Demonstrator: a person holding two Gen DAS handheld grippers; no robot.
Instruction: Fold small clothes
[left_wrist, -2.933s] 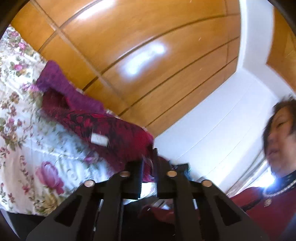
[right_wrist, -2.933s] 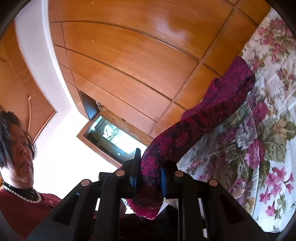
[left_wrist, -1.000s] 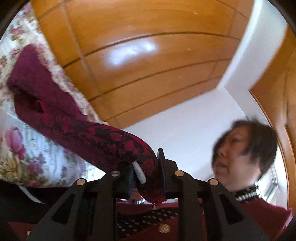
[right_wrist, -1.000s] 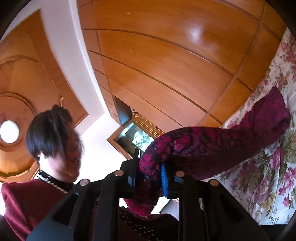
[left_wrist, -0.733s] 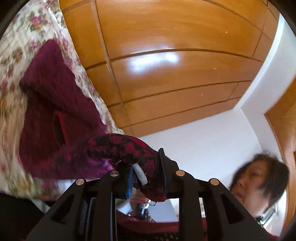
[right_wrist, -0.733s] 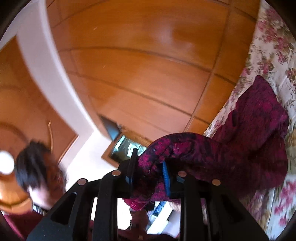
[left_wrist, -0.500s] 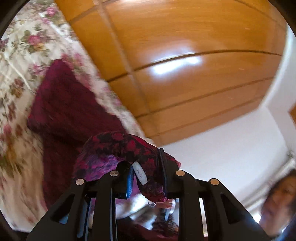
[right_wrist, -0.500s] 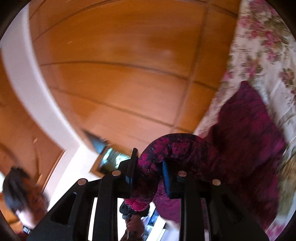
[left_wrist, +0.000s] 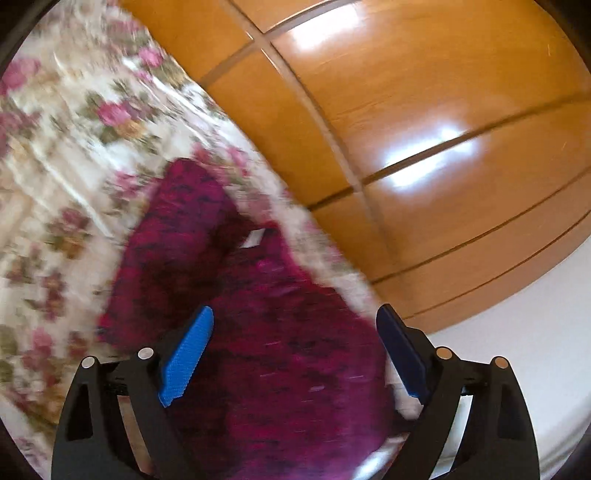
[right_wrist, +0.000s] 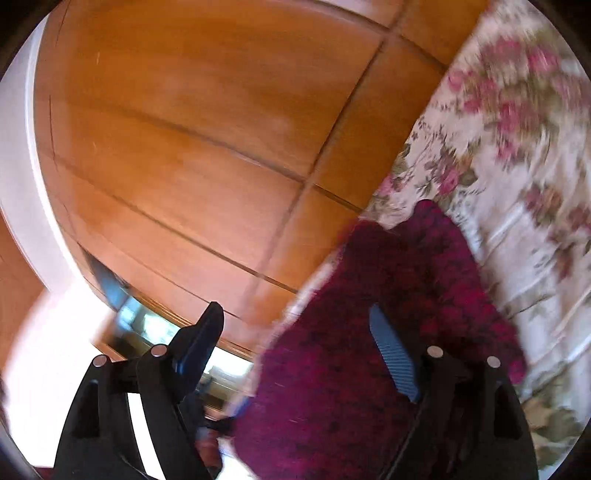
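A dark red garment (left_wrist: 229, 280) with a black flower pattern lies on the flowered bedsheet (left_wrist: 62, 155), folded over on itself, a white label (left_wrist: 255, 238) showing near its fold. My left gripper (left_wrist: 295, 347) hangs just over its near end, jaws opening wide, blue pads clear of the cloth. In the right wrist view the same garment (right_wrist: 399, 317) spreads below my right gripper (right_wrist: 295, 332), whose jaws are also opening; nothing is pressed between its pads. Both views are blurred.
Glossy wooden wardrobe panels (left_wrist: 424, 129) rise right behind the bed's far edge. The flowered bedsheet (right_wrist: 517, 140) stretches away to the right in the right wrist view. A white wall (left_wrist: 517, 369) meets the wood at the lower right of the left wrist view.
Both grippers swung down over the bed carrying the garment's end across its other half, then their jaws opened and let go. The cloth now lies doubled on the sheet.
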